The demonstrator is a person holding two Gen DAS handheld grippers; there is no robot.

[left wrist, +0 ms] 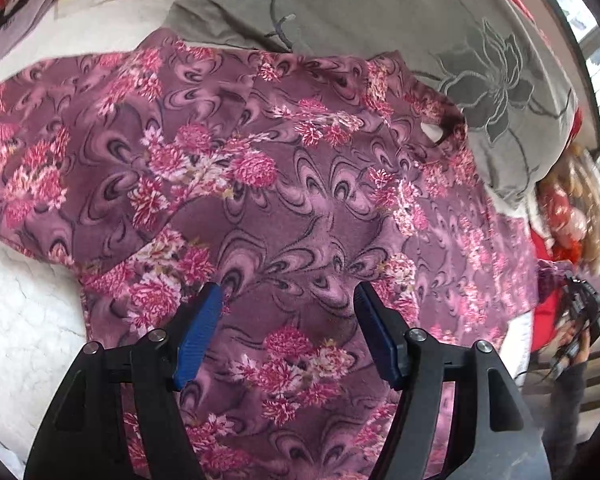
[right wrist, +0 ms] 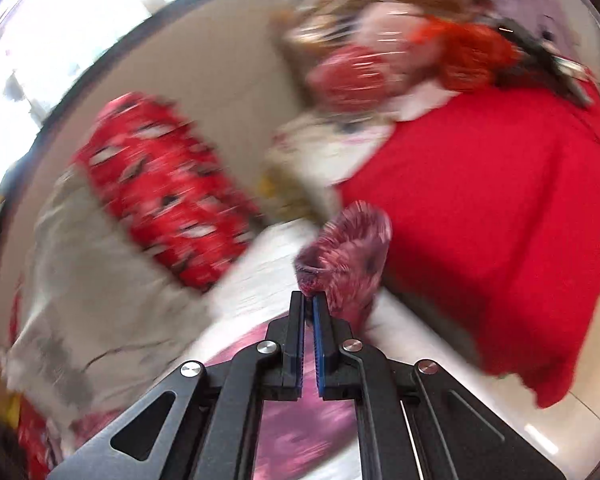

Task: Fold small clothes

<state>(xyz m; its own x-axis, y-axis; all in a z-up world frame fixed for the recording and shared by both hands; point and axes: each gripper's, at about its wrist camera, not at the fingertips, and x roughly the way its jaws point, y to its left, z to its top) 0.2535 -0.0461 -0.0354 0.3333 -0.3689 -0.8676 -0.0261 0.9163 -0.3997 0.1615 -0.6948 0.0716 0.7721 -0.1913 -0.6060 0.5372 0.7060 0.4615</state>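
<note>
A small purple garment with a pink flower print (left wrist: 300, 200) lies spread on a white textured cover (left wrist: 24, 320). My left gripper (left wrist: 290, 296) is open, its blue pads (left wrist: 198, 332) just above the garment's middle, holding nothing. In the right wrist view, which is blurred by motion, my right gripper (right wrist: 309, 296) is shut on an edge of the same garment (right wrist: 348, 248), whose bunched cloth sticks up past the fingertips. The right gripper also shows far right in the left wrist view (left wrist: 584, 312), at the garment's right edge.
A grey pillow with embroidered flowers (left wrist: 380, 12) lies behind the garment. A red patterned cloth (right wrist: 160, 184) and a bright red cloth (right wrist: 492, 220) lie to the sides. A doll with blond hair (right wrist: 380, 40) rests by the red cloth.
</note>
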